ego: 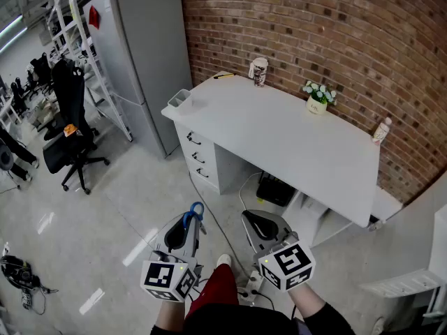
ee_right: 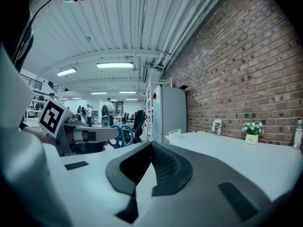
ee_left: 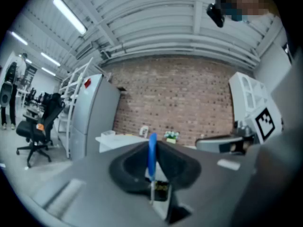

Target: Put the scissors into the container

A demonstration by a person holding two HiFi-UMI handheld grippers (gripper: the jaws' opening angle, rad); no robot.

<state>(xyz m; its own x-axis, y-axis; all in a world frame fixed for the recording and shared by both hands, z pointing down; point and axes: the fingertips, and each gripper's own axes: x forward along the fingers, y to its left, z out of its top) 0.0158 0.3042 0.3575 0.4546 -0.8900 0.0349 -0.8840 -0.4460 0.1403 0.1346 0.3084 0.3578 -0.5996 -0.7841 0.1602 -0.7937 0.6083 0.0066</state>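
Pinched between the jaws of the left gripper [ee_left: 152,148]: blue-handled scissors [ee_left: 152,156], plastic loops jutting forward. Pressed together, holding nothing, on the right gripper [ee_right: 150,145]. Below both, glossy pale floor [ego: 105,208]. Farther off, a smooth white desk [ego: 293,142] with drawers; at its far left corner, a clear rectangular container [ego: 179,98], well apart from the scissors. Behind, rough red brick wall [ego: 314,26]; left, a matte grey fridge [ego: 150,54].

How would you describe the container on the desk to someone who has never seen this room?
Find the white desk against the brick wall. At its end nearest the grey cabinet sits the container, a small open translucent box. Unlike the cup and flower pot, it stands at the front corner.
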